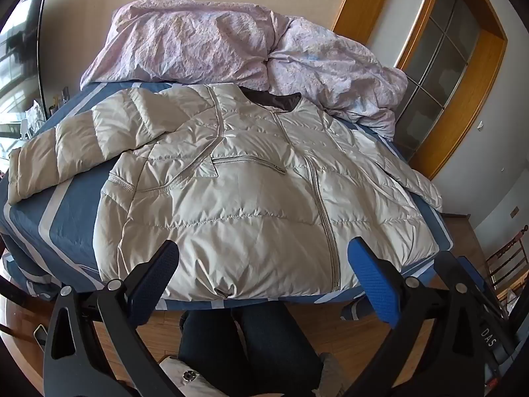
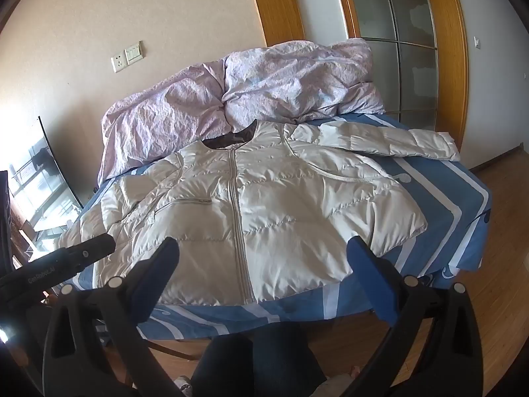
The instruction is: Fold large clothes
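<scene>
Bed with blue-and-white patterned sheet [image 2: 463, 198]; crumpled lilac floral duvet [image 2: 264, 82] heaped at its far end. Cream quilted puffer jacket [image 1: 251, 182] spread front-up and zipped across the bed, sleeves out to either side, hem at the near edge. My left hand-held gripper [image 1: 264, 264] and right hand-held gripper [image 2: 264, 261] hover above the hem, blue-padded fingers apart, grasping nothing.

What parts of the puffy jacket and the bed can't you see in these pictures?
- Jacket back: both views, lies against the bed.
- Jacket hem corner: left wrist view, behind the left hand-held gripper.
- Bed's head end: both views, under the pink quilt.
- Wall switch markings: right wrist view, too small.
</scene>
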Demonstrator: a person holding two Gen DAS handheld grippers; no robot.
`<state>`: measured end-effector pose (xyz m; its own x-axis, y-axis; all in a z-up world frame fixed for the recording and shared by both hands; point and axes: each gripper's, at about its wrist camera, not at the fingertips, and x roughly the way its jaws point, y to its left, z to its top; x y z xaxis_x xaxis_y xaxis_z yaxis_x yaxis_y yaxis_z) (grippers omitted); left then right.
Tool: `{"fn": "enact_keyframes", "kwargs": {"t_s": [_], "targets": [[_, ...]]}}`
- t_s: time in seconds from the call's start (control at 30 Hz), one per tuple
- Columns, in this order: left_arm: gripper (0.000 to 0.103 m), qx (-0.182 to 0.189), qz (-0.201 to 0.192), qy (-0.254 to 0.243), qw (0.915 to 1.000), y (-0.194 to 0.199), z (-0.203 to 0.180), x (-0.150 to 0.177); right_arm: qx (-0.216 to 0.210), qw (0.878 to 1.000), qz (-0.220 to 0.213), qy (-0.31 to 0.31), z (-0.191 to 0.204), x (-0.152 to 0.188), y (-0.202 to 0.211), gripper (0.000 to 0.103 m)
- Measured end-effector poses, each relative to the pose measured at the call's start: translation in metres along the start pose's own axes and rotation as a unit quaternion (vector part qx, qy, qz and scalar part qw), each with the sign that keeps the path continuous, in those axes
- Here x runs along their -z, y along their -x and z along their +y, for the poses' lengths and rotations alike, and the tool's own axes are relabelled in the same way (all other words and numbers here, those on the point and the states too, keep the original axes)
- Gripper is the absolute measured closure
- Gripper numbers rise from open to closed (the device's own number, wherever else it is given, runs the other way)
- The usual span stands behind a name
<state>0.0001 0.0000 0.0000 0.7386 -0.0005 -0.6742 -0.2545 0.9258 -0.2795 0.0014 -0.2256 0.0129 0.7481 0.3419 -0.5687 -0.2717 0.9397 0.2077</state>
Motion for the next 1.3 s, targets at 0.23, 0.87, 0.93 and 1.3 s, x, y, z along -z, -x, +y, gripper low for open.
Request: {"fn": "enact_keyframes", "kwargs": {"t_s": [0.23,0.87,0.93,1.3], "targets": [[0.001,-0.003,0.0,-0.001,1.0,0.0,-0.0001,0.0,0.001,1.0,0.001,0.0,-0.0001,0.0002,-0.0006,0.002],[0.001,-0.001,0.0,-0.001,1.0,-0.0002,-0.0001,0.0001,0.0,1.0,0.001,-0.001,-0.0008,0.0013,-0.0019,0.002],[0.001,-0.001,0.001,-0.001,1.0,-0.0002,-0.0001,0.0001,0.0,1.0,0.002,0.0,-0.0009,0.0014,-0.0025,0.002],[0.001,-0.001,0.001,-0.001,1.0,-0.0002,-0.0001,0.0001,0.0,1.0,0.001,0.0,-0.0009,0.0012,-0.0024,0.002]]}}
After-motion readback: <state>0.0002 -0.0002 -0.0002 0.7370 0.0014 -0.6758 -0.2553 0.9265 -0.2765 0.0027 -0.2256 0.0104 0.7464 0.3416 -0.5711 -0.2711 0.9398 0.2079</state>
